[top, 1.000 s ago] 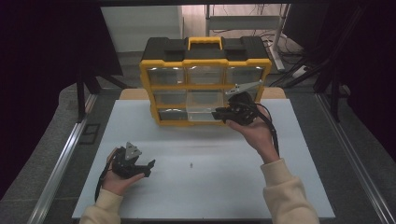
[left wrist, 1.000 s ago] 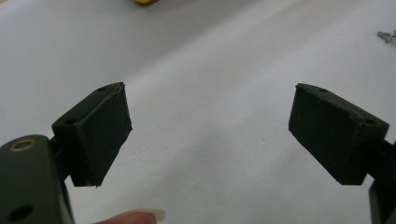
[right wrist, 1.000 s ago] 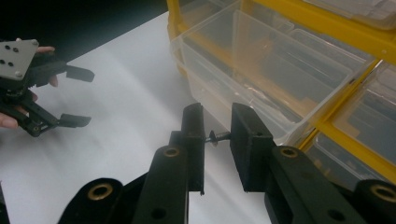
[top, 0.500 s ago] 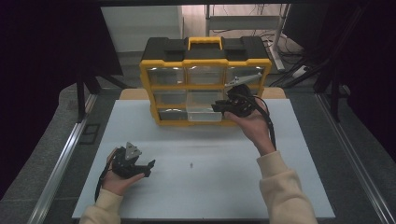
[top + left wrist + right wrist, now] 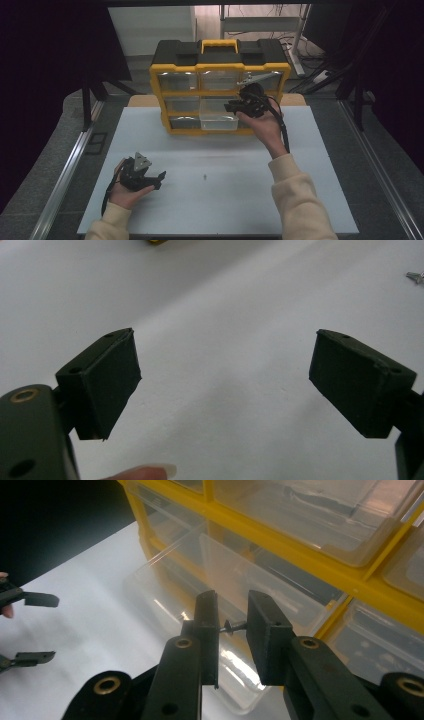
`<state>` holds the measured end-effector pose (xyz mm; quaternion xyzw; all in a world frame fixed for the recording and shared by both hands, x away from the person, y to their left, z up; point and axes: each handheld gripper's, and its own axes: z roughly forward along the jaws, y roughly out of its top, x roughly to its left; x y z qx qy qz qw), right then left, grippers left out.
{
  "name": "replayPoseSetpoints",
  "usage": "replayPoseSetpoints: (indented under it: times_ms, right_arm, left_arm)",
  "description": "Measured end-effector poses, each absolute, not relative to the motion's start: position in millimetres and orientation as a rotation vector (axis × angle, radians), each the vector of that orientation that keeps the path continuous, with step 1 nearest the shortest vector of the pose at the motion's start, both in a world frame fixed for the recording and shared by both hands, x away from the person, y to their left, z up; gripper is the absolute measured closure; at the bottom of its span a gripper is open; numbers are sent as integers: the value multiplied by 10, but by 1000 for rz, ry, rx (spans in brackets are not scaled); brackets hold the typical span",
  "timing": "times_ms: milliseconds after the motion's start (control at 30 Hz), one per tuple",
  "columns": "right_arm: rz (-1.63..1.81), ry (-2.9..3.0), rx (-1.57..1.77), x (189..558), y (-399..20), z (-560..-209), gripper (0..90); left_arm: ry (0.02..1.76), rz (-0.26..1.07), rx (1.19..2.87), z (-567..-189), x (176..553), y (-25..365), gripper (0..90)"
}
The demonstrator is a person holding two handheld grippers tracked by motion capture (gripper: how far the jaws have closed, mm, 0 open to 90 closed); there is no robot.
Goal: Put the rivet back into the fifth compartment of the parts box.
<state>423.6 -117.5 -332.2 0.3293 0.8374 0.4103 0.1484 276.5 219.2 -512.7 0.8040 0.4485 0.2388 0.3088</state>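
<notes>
Screw number one sits pinched crosswise between the jaws of my right gripper, narrowed onto it and held above the clear drawer pulled out of the yellow organizer. Nearest me, my left gripper rests low over the white table with its jaws spread wide and nothing between them. A little farther out a second small screw lies loose on the bare tabletop, between my two hands. Beyond that, my right hand is up at the organizer's front, over the open drawer in the bottom row. By my reckoning the job is sorting screws into that drawer: this one is carried over but not yet dropped, and the loose one remains to be fetched.
</notes>
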Motion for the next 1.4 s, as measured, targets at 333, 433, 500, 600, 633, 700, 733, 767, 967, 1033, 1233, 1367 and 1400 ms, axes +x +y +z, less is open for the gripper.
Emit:
replayPoseSetpoints:
  times_ms: [333, 433, 500, 600, 633, 700, 733, 767, 967, 1033, 1233, 1367, 1400]
  right_arm:
    - [1144, 2407, 959, 4299, -1108, -3380, 751]
    - [1135, 2405, 958, 4316, -1094, -3390, 750]
    - [1135, 2402, 959, 4327, -1088, -3396, 747]
    - [1146, 2376, 943, 4328, -1087, -3401, 595]
    - [1154, 2360, 947, 4320, -1085, -3399, 510]
    - [1166, 2337, 955, 4299, -1090, -3388, 382]
    - [1168, 2329, 958, 4288, -1095, -3382, 345]
    - [1169, 2325, 958, 4275, -1104, -3375, 315]
    - [1212, 2328, 952, 4187, -1191, -3378, 238]
    - [1221, 2335, 949, 4148, -1230, -3393, 226]
    - [1259, 2334, 928, 3971, -1345, -3425, 197]
    - [1260, 2339, 907, 3845, -1405, -3466, 170]
    - [1259, 2341, 913, 3817, -1415, -3483, 164]
  left_arm:
    - [1187, 631, 2124, -5130, 2766, 2194, 134]
    - [1187, 631, 2125, -5131, 2767, 2192, 134]
    - [1188, 631, 2125, -5132, 2767, 2195, 134]
    - [1188, 631, 2124, -5131, 2765, 2197, 134]
    - [1189, 630, 2123, -5131, 2766, 2197, 134]
    - [1189, 631, 2123, -5131, 2765, 2197, 134]
    - [1189, 631, 2123, -5130, 2765, 2197, 134]
    - [1189, 629, 2121, -5131, 2765, 2197, 134]
    - [1193, 628, 2118, -5130, 2766, 2200, 133]
    - [1193, 629, 2118, -5130, 2766, 2200, 133]
    - [1190, 632, 2125, -5132, 2764, 2190, 133]
    - [1187, 632, 2132, -5128, 2763, 2192, 133]
    - [1188, 632, 2129, -5130, 2763, 2190, 133]
